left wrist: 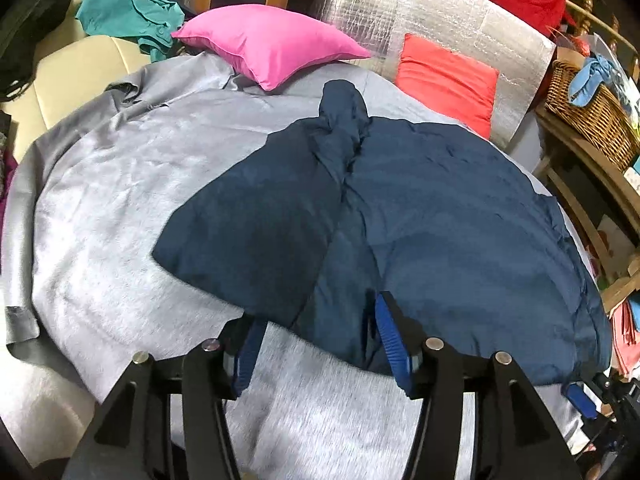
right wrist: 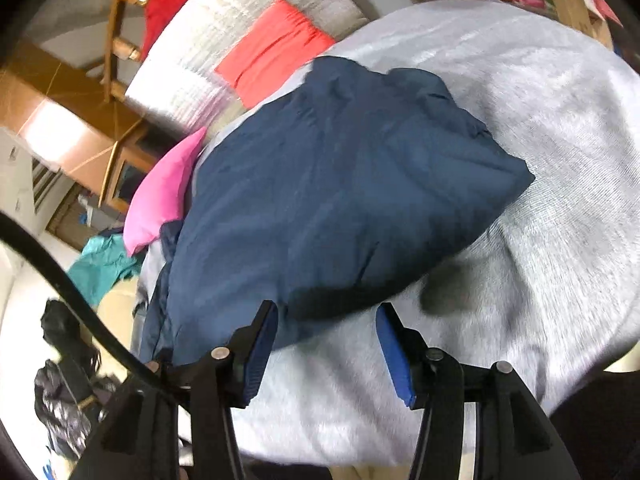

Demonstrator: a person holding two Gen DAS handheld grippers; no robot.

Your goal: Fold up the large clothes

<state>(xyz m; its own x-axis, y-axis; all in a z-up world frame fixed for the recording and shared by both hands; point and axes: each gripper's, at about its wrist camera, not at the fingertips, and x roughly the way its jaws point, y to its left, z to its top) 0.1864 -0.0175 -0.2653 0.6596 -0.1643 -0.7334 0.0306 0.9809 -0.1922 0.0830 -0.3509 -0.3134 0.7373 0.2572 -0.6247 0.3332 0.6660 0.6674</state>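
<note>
Looking along your left gripper (left wrist: 320, 344), you see its jaws spread, pinching nothing, at the near hem of the navy jacket (left wrist: 400, 208). It lies on the grey bedcover (left wrist: 120, 208), one side folded inward. From your right gripper (right wrist: 326, 352), jaws likewise spread and empty, the jacket's folded edge sits just ahead, seemingly released to settle flat.

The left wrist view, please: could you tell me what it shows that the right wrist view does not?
Only the left wrist view shows the wicker basket and the left gripper, open at the navy garment's hem. Only the right wrist view shows the black cable and the right gripper, open. Both share the garment, pink pillow, teal cloth and grey cover.
</note>
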